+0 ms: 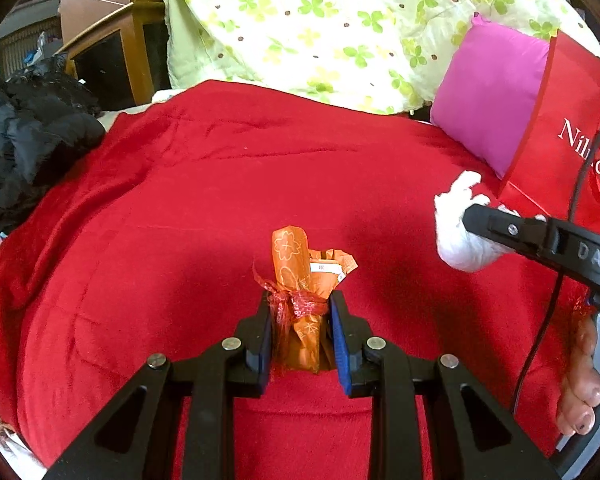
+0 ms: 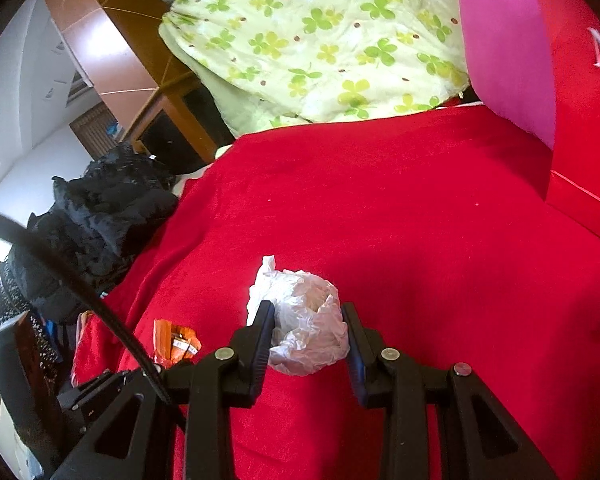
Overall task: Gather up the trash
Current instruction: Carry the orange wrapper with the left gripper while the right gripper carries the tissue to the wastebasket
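Trash is sitting in both of my grippers over the red blanket (image 1: 180,208) that is filling the middle of each view. My left gripper (image 1: 300,320) is squeezing an orange wrapper (image 1: 296,280) printed with pale flower outlines and tied with a shiny red ribbon (image 1: 296,302); the blue pads are pressing on both of its sides low in the centre of the left wrist view, and its top is sticking up past the fingertips. My right gripper (image 2: 308,328) is clamping a crumpled white plastic wad (image 2: 304,320) low in the centre of the right wrist view, the black fingers pinching it from both sides. In the left wrist view that same wad is showing at the right edge, with one right finger lying across it, and my fingers (image 1: 580,396) are curling around the handle at the lower right. A red bag (image 1: 556,136) with white lettering is standing at the upper right, a magenta pillow (image 1: 488,96) is leaning just beside it, and a green clover-print quilt (image 1: 320,20) is spreading across the top. A black padded jacket (image 1: 28,136) is lying heaped at the left edge, beside the blanket.
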Demonstrator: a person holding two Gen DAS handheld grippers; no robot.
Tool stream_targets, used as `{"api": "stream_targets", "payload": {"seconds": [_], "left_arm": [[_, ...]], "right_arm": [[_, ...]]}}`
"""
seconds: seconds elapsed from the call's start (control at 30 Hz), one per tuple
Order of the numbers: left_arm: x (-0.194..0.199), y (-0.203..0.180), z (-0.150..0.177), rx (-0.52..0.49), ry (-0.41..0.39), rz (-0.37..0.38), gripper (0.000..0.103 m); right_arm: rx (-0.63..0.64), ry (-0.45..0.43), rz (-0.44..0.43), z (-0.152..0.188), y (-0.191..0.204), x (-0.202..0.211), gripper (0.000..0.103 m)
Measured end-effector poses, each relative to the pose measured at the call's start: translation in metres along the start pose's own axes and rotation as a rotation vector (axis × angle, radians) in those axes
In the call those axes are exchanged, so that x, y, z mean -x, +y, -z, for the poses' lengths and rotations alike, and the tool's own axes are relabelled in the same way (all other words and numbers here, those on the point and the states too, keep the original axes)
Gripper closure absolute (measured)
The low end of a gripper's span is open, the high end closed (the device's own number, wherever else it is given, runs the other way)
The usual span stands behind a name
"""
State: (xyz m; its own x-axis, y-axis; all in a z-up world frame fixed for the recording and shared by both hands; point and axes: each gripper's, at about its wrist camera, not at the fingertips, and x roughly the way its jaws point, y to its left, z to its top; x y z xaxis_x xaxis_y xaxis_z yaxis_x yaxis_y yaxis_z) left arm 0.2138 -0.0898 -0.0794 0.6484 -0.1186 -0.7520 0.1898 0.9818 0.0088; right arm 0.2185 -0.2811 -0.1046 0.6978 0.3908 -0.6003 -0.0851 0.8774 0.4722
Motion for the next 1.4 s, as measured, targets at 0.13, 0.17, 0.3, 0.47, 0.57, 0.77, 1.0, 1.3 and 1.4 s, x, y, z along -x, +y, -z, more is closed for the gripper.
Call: {"api": "stream_targets", "payload": {"seconds": [0.13,0.17,0.3,0.47,0.57,0.77,1.0,1.3,1.4], "left_arm": [[0.013,0.002,0.006,0.004,-0.015,0.004,0.076],[0.016,0.002,0.007,0.002,-0.019,0.003,0.076],[0.028,0.002,0.013,-0.003,-0.036,0.009,0.076],[0.037,0.007,0.019,0.007,-0.042,0.031,0.076],[0.042,0.013,0.023,0.021,-0.044,0.041,0.076],[0.053,0.026,0.034,0.047,-0.045,0.041,0.076],[0.075,0.025,0.039,0.032,-0.078,0.027,0.076],[0.105,0.009,0.044,-0.007,-0.129,0.066,0.075],[0.113,0.003,0.044,-0.020,-0.143,0.078,0.075]], "right_arm": [[0.032,-0.013,0.007,0.013,0.010,0.015,0.067],[0.043,-0.014,0.007,0.016,0.013,0.019,0.068],[0.079,-0.026,0.008,0.029,0.023,0.033,0.067],[0.098,-0.036,-0.006,0.046,0.032,0.049,0.067],[0.103,-0.042,-0.007,0.053,0.033,0.057,0.067],[0.100,-0.050,-0.017,0.063,0.034,0.066,0.068],[0.126,-0.067,-0.013,0.079,0.041,0.079,0.068],[0.122,-0.123,0.026,0.103,0.041,0.112,0.067],[0.098,-0.137,0.027,0.111,0.039,0.125,0.067]]}}
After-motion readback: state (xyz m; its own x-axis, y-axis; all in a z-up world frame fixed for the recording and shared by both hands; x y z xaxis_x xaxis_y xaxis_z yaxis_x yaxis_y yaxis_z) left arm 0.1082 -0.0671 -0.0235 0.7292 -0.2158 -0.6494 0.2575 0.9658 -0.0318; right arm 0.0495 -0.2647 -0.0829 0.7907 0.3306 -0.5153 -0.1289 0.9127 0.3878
